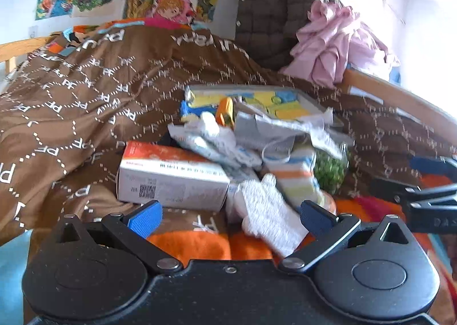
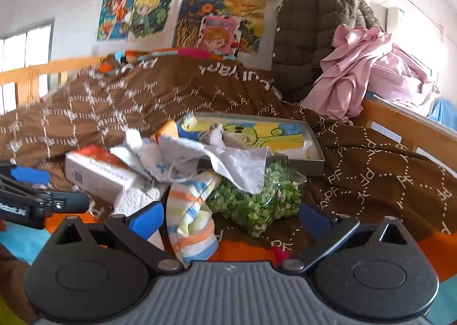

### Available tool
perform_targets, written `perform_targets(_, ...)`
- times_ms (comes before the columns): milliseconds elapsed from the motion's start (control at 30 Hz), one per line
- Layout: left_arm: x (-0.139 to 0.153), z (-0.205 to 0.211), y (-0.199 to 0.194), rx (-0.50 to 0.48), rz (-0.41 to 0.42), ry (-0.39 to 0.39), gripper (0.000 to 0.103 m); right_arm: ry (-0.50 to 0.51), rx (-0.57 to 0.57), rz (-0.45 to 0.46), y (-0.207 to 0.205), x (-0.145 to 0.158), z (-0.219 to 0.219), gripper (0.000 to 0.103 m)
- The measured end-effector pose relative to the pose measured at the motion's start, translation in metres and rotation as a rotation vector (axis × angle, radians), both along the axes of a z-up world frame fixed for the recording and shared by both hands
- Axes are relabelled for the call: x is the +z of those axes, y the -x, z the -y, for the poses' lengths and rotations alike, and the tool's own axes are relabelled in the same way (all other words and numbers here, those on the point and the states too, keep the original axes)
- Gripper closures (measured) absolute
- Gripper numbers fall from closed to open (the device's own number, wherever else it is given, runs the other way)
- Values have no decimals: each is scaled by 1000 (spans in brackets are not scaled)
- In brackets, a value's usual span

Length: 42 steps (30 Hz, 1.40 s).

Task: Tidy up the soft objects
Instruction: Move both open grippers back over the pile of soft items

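Left wrist view looks down on a jumbled pile on the bed, over a brown quilt [image 1: 94, 90] printed with letters. The left gripper [image 1: 230, 218] has its blue fingers [image 1: 145, 218] spread wide and holds nothing; a white knitted cloth [image 1: 268, 210] lies just ahead, between the tips but not pinched. Behind it sits a striped sock [image 1: 297, 176], a crumpled grey-white cloth [image 1: 257, 130], and a white-and-orange carton [image 1: 171, 176] to the left. A shallow tray [image 1: 322, 99] with a yellow-and-blue picture stands at the back of the heap.

In the right wrist view the right gripper [image 2: 231, 218] is likewise released and empty, its fingers [image 2: 148, 219] straddling the striped sock [image 2: 191, 219] and a clear bag of green bits [image 2: 257, 202]. The grey-white cloth [image 2: 228, 159] drapes over that bag and the tray's front rim [image 2: 317, 150].

The risks, as I judge them — everything overlaps. Pulling the sock or the draped cloth could drag the bag along or tip the carton [image 2: 100, 173] off the pile. A thin cord looped through the cloth may snag. Closing on the knitted cloth from this low angle could also catch the orange blanket [image 1: 200, 242] beneath it. The two grippers sit close together, so they could knock one another if both reach in at once.

Both tools are held low and nearly level, pointing into the heap from its near edge — left one aimed at the knitted cloth, right one at the sock.
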<state>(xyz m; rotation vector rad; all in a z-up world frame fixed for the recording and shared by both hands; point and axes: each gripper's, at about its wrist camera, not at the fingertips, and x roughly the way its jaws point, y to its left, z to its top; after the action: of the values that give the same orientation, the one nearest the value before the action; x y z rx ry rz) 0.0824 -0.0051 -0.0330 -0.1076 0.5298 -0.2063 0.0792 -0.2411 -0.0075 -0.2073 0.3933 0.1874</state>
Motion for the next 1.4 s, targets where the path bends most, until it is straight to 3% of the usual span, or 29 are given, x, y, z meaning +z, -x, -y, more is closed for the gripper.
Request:
perform_targets(133,-9,-3,-8,-23,8,-9,1,53,23,-39,-11,-15,-11,0)
perform_targets(267,-13,-1,-25,-111,-5,7,1,9,59,-102,-22,-24,-13,0)
perform_targets(533,-27,2,-51,-212,-60,50,1,21,28,-131,-37,-35,-13,0)
perform_targets(767,-44,-1,-66,-269,-103,153,1,59,29,-158,-52,-49,-18,0)
perform_targets(933,-51,-8,-70,-255,-90,243,1,40,32,-153,-58,-50,-18,0)
perform_targets(1067,-51,-7,-72,-261,-86,272,1,45,36,-148,-60,-52,-20,0)
perform_targets(1200,-49,-5,-74,-268,-97,278,9,43,41,-141,-60,-52,-21,1)
perform_targets(1400,-48,-4,-71,-304,-101,316,27,61,36,-107,-58,-53,-24,11)
